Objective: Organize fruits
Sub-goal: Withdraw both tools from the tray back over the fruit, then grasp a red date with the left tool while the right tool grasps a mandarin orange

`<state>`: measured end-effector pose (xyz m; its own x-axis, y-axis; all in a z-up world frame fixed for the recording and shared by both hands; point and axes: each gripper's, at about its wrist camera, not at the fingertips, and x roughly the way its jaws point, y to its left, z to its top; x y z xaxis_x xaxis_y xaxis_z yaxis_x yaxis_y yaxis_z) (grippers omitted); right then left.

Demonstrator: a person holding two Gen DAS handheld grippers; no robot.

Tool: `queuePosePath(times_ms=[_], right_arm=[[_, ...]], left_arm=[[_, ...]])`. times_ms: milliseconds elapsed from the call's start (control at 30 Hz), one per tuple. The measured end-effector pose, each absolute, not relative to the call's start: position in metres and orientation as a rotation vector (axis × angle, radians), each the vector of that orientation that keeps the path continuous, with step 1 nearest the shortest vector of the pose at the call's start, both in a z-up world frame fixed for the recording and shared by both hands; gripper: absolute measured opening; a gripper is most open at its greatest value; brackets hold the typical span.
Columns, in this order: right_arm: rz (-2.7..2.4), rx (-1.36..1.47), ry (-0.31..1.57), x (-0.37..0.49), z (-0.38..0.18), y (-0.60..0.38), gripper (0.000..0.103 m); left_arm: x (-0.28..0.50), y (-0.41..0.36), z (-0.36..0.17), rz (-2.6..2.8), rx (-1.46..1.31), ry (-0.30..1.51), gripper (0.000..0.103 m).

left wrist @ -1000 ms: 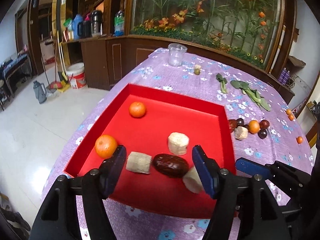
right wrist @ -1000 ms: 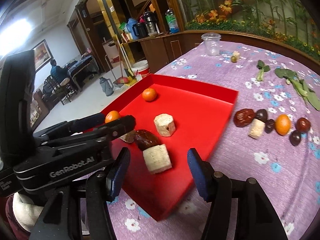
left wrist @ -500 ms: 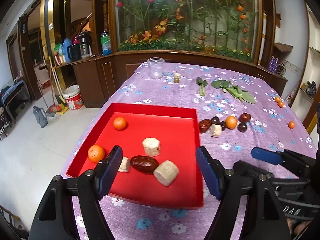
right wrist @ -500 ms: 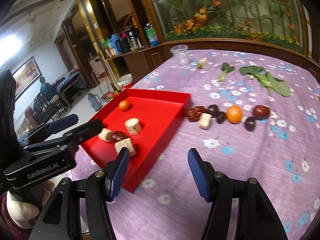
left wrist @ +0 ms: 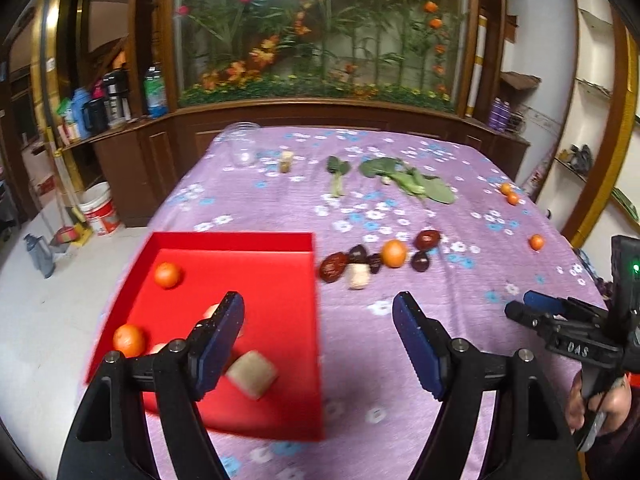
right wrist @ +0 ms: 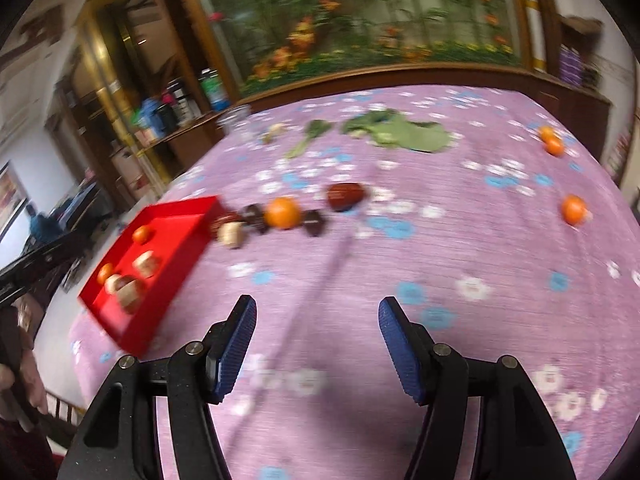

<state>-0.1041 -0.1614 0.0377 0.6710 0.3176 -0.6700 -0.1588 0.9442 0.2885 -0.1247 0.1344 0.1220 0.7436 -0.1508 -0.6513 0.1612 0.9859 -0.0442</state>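
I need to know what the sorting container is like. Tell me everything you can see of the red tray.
The red tray is a shallow, square-cornered box with low upright walls and a flat floor, matte red all over, perhaps card or plastic. It lies flat on the purple flowered tablecloth at the table's near left corner. Inside lie two small oranges, pale cut chunks and, in the right wrist view, a dark fruit. Neither gripper touches it; a cluster of fruit lies just beyond its far right corner.
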Motion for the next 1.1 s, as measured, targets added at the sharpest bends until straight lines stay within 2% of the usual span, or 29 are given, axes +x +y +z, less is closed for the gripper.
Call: queuePosePath(times_ms=[367, 667, 1100], right_arm=[[0.191, 0.250, 0.795, -0.082, 0.038, -0.210, 0.068], [-0.003, 0.280, 0.799, -0.071, 0.038, -0.293, 0.068], [-0.135, 0.313, 0.849, 0.002, 0.018, -0.350, 0.067]], left_arm=[[-0.066, 0.074, 0.094, -0.306, 0.064, 0.813, 0.076], [-0.041, 0.055, 0.073, -0.361, 0.050, 0.865, 0.076], [0.019, -0.012, 0.058, -0.476, 0.151, 0.865, 0.075]])
